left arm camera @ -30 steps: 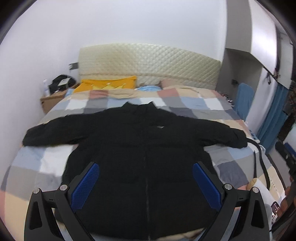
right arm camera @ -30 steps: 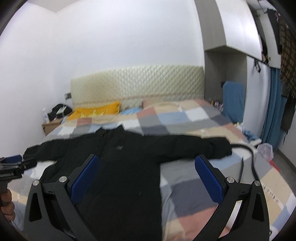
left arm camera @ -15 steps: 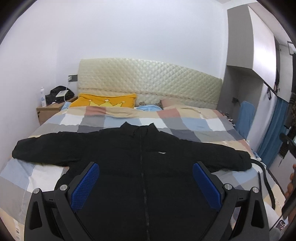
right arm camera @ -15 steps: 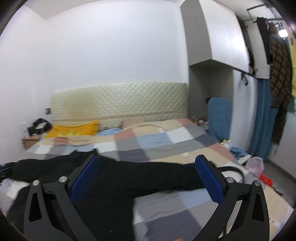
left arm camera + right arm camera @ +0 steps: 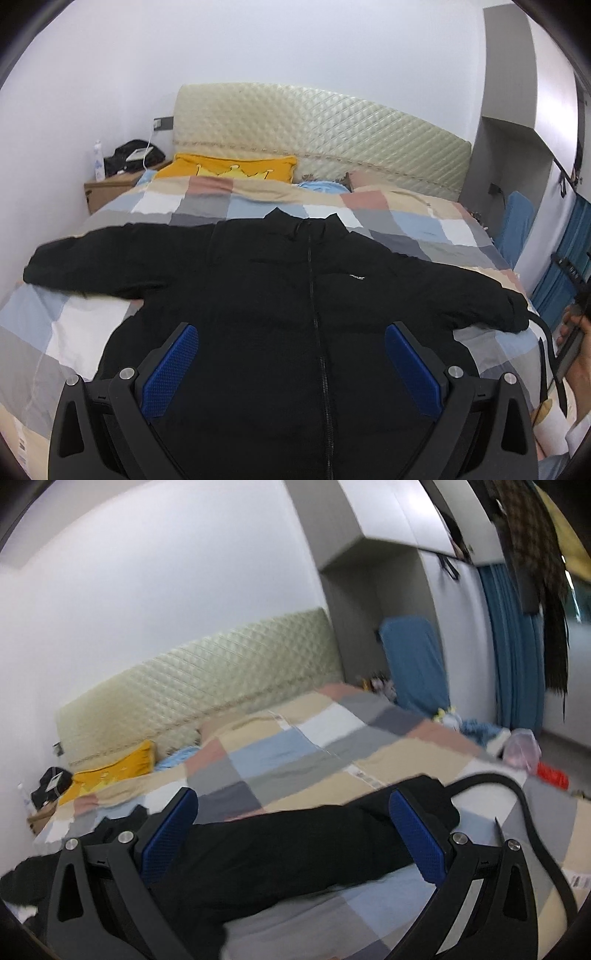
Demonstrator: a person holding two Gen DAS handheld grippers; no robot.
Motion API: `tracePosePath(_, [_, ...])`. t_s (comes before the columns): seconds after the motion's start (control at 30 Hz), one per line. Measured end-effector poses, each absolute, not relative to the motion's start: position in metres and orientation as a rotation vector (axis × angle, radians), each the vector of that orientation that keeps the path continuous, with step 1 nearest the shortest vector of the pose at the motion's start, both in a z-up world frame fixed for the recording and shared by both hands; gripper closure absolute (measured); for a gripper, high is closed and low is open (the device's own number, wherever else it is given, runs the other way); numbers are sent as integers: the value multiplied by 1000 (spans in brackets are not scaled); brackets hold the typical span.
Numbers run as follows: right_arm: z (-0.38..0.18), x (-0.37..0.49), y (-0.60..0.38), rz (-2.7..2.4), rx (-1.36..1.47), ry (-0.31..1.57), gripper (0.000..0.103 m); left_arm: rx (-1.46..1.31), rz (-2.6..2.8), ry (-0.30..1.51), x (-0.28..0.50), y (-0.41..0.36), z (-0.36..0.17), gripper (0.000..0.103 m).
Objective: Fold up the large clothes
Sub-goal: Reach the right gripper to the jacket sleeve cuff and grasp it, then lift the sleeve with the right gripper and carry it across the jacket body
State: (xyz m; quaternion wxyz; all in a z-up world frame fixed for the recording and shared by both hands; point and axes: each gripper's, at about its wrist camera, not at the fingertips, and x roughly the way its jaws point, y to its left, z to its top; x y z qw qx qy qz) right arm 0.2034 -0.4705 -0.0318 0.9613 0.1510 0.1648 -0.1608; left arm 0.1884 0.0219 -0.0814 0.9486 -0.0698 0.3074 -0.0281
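Black jacket (image 5: 295,314) hem hidden behind left gripper (image 5: 291,354); right view blurred.

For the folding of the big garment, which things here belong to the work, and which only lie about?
For the job:
- black jacket, spread flat, zipped
- left gripper, open above it
- right gripper, open by a sleeve
- checked bedcover, the work surface

Lying about:
- yellow crown pillow
- black strap beside the sleeve end
- nightstand
- blue curtain

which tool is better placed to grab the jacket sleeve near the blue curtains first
Right. The right tool is open and frames that sleeve of the black jacket, while the left tool sits over the jacket's middle.
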Motion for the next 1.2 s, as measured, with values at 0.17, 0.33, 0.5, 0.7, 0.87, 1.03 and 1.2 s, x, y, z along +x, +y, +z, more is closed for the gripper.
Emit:
tracePosePath(0.17, [-83,231,-524,-381,361,480,0,-145,-48,641,194,26,-94,1])
tracePosePath(0.33, [-146,237,-590,-424,609,561,8,-165,-44,671,209,31,-113,1])
tracePosePath(0.5, [-201,242,-631,-474,819,584,17,-179,-28,713,227,33,-131,1])
tracePosePath(0.7, [-224,257,-642,-462,848,562,25,-156,-36,742,236,29,-141,1])
tracePosePath(0.87, [-224,273,-644,-426,825,546,50,-113,-38,763,242,32,-140,1])
tracePosePath(1.03, [-212,289,-625,-380,728,535,67,-38,-25,750,255,35,-132,1])
tracePosePath(1.2, [-188,285,-614,-372,680,474,98,-24,-9,736,254,40,-134,1])
